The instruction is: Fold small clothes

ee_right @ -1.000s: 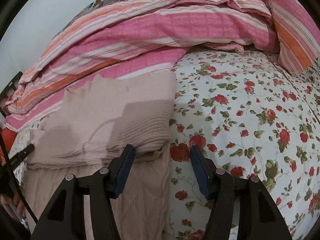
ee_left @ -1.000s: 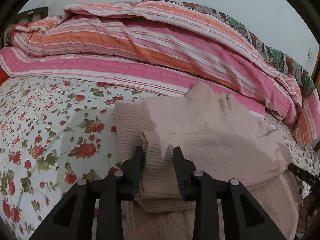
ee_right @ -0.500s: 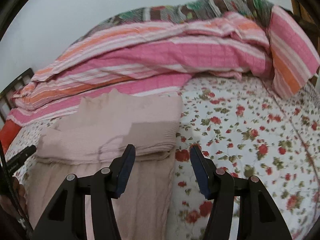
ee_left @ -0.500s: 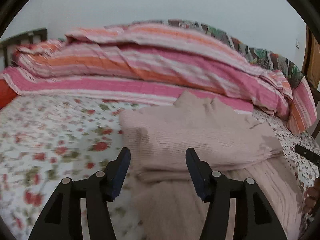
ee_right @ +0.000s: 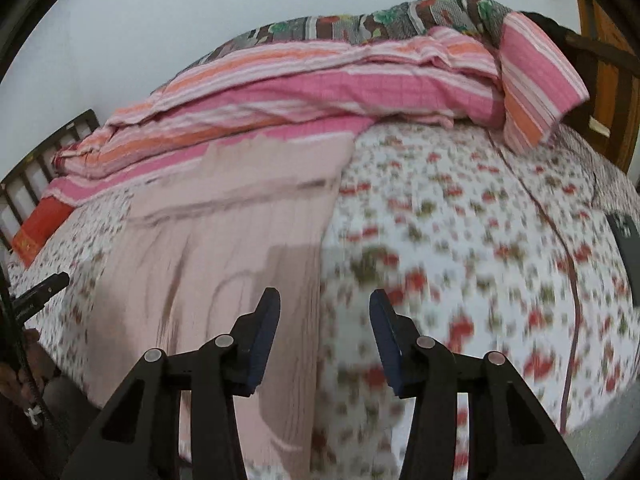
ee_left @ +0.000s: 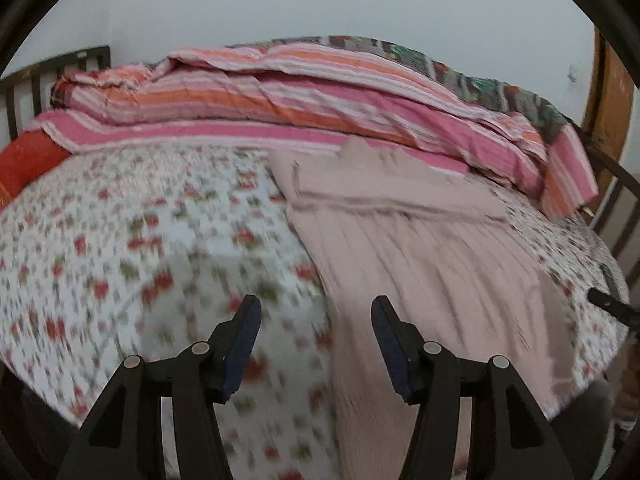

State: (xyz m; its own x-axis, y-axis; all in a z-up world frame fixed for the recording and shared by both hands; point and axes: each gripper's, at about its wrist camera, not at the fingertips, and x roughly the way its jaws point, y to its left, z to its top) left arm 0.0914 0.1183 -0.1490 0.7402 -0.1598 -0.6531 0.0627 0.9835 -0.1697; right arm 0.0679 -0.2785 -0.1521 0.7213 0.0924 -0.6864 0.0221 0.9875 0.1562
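Left wrist view: left gripper spread, empty; pale pink ribbed knit sweater centre-right, top folded over. Right wrist view: right gripper spread, empty; sweater centre-left. Suggest pinching both hem corners evenly.

The bed has a white cover with red flowers; a pale pink sweater lies flat on it, its far part folded over; far back a big pink and orange striped blanket is piled up; a flat dark thing lies at the right edge.
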